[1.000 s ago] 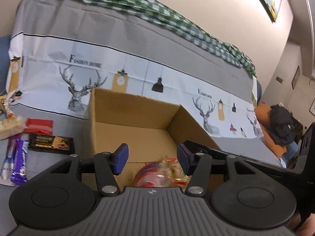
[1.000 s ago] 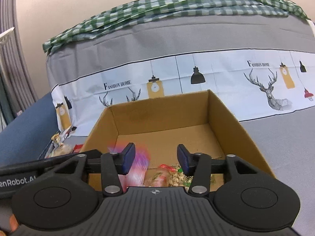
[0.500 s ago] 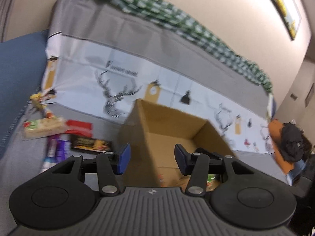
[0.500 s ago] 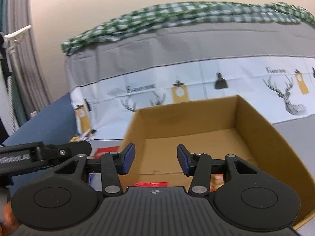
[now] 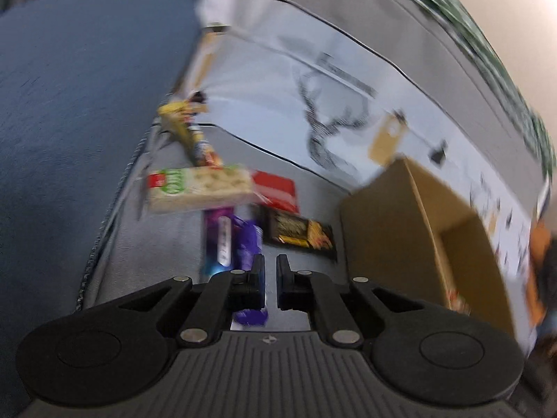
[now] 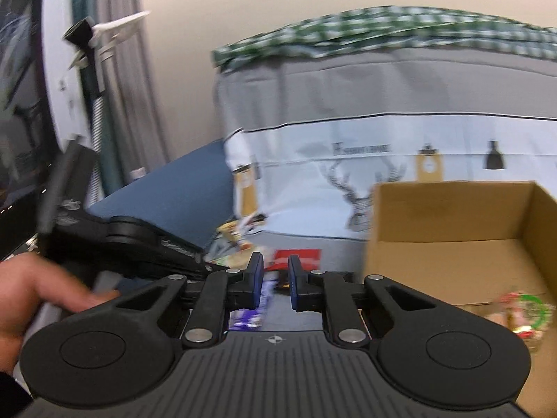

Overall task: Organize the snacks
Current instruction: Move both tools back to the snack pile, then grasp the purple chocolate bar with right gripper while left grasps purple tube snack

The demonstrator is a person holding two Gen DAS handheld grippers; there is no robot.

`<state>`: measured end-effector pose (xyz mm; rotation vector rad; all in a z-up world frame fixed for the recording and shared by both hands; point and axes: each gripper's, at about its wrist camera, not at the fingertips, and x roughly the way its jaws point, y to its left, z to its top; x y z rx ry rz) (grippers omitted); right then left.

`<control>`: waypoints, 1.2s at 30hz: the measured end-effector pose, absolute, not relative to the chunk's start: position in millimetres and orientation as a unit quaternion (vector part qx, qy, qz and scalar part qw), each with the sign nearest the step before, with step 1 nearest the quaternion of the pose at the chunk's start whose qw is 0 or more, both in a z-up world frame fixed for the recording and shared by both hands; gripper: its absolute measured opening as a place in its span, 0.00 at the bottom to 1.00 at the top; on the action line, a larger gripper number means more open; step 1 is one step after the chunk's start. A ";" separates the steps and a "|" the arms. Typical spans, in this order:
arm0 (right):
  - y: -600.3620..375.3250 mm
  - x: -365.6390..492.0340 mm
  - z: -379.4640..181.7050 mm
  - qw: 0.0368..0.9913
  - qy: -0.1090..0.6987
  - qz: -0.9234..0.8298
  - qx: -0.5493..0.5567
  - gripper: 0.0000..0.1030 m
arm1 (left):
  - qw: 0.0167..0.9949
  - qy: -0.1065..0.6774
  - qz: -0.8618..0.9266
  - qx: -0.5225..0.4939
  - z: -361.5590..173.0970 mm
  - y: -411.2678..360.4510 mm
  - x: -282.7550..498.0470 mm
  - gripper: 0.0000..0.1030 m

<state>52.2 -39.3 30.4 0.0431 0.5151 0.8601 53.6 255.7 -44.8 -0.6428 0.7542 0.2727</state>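
Snacks (image 5: pixel 222 233) lie at twelve o'clock of the left gripper (image 5: pixel 269 268), fingers together and empty, while the right gripper (image 6: pixel 275 271) is closing, empty, cardboard box (image 6: pixel 452 240) at two o'clock.

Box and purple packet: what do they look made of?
Box: plain brown cardboard by its look, matte, with straight folded edges and thin walls. Purple packet: probably plastic film, glossy, showing a light sheen and creases; blur leaves it uncertain.
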 end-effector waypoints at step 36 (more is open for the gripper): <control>78.5 89.1 -48.8 0.819 0.415 0.387 -0.082 0.18 | 0.828 0.392 0.189 -0.354 -68.9 281.9 64.3 0.08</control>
